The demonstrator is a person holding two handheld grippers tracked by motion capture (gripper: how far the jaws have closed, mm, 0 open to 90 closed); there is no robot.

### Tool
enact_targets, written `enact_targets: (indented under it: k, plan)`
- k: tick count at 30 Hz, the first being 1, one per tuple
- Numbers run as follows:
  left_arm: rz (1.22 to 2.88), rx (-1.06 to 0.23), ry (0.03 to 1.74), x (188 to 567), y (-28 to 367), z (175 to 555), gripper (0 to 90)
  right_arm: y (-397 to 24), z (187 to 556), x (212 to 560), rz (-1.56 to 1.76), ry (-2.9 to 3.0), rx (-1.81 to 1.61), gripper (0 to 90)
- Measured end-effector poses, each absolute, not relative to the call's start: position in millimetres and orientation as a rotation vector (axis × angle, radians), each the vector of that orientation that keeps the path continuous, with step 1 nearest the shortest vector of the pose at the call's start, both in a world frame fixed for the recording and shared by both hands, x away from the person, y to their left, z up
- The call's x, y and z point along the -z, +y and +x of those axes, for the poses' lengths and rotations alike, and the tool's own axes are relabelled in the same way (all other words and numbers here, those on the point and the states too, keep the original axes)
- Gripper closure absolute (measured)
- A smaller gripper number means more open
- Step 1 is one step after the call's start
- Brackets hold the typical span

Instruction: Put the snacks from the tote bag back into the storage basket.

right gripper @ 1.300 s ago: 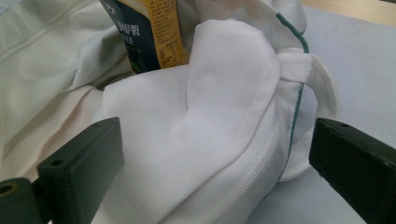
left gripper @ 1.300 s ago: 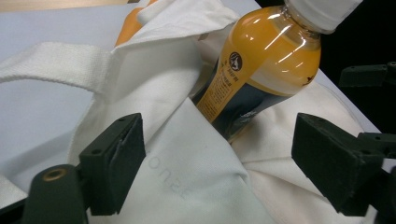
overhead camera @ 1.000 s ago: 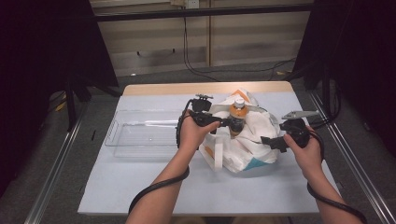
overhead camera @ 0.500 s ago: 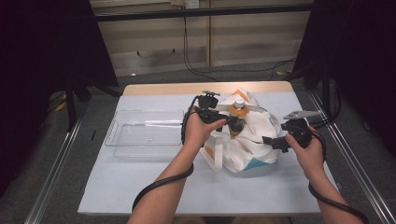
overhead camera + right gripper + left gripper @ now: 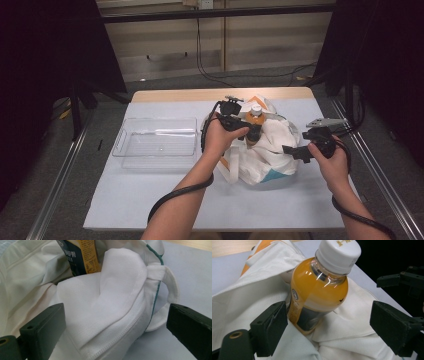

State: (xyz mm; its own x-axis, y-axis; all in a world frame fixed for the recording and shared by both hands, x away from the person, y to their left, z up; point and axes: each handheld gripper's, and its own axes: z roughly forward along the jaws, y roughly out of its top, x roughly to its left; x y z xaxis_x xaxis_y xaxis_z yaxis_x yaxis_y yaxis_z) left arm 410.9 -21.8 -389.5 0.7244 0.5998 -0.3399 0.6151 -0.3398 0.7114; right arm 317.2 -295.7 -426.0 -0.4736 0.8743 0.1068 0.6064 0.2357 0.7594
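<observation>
Since the earlier frames the left tool (image 5: 252,134) has pushed forward from the near edge of the white cloth bag (image 5: 270,150) up to the orange drink bottle (image 5: 255,116) that stands in the bag's mouth, while the right tool (image 5: 292,151) has kept its place at the bag's right side. In the left gripper view the left tool (image 5: 329,327) stands with its jaws spread wide, one on each side of the bottle (image 5: 317,295) but apart from it. The right tool (image 5: 115,332) is likewise wide open, its jaws either side of a fold of the bag (image 5: 110,302) near a looped handle (image 5: 172,290).

Cloth crowds the bottle's lower half and hides its base; its white cap (image 5: 338,255) and shoulder are free. Folds of the bag lie between the jaws and the bottle's label. A clear plastic tray (image 5: 155,137) sits on the surface (image 5: 150,200) to the left, well apart from the bag. An orange patch (image 5: 261,100) shows behind the bottle; what it belongs to is hard to make out. The bag's inside is hidden.
</observation>
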Motion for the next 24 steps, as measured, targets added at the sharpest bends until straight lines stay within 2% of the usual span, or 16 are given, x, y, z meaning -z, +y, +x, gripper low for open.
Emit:
enact_targets:
  k: [24]
  plan:
    - [2.084, -0.015, 0.918, 401.4, -43.1, 430.9, 15.0, -301.8, 313.3, 424.2, 1.387, 2.157, -1.124, 2.1]
